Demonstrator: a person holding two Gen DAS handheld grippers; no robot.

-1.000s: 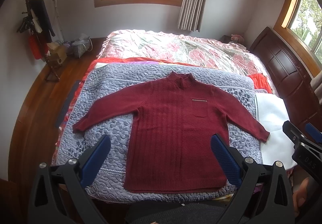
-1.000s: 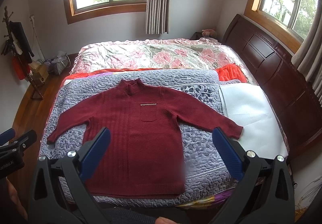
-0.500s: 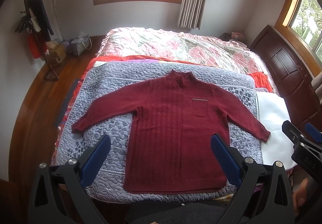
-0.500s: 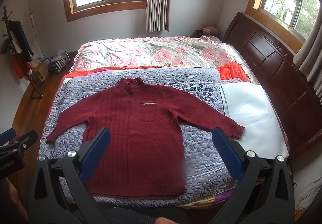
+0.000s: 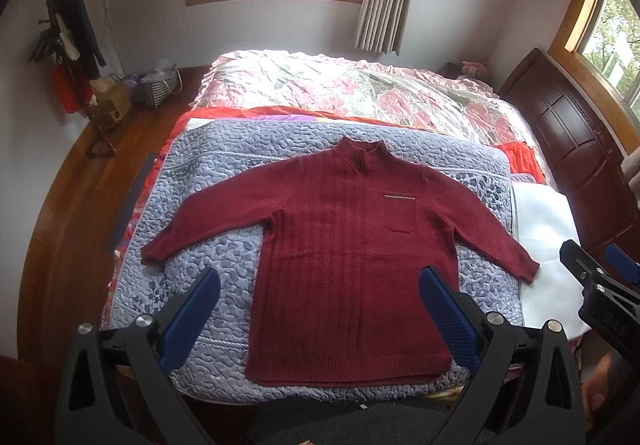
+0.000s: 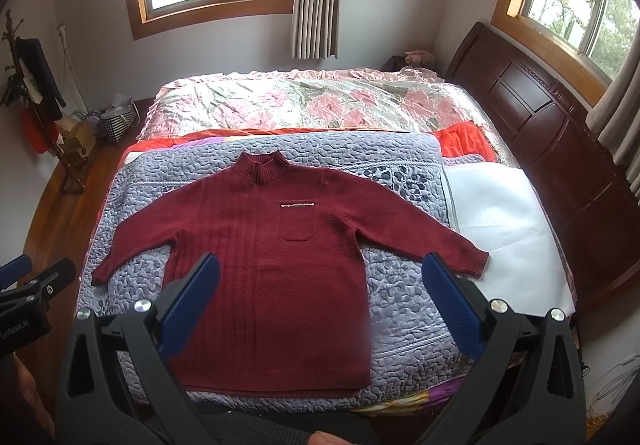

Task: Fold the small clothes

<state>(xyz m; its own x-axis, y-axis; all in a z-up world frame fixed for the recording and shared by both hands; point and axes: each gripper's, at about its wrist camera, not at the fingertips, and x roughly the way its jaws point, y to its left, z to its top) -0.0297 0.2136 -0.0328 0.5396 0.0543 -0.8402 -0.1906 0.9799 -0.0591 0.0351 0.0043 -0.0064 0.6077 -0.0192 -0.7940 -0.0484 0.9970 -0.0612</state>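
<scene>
my left gripper [image 5: 320, 309] hangs wide open above the bed's near edge, gripping nothing; my right gripper [image 6: 320, 305] is just as wide and empty; the dark red sweater [image 5: 344, 269] lies flat, front up, on the lavender quilted blanket [image 5: 224, 181], hem at the near edge, sleeves spread, collar toward the floral bedspread [image 5: 360, 89]; its right cuff touches a white sheet [image 6: 504, 221].
</scene>
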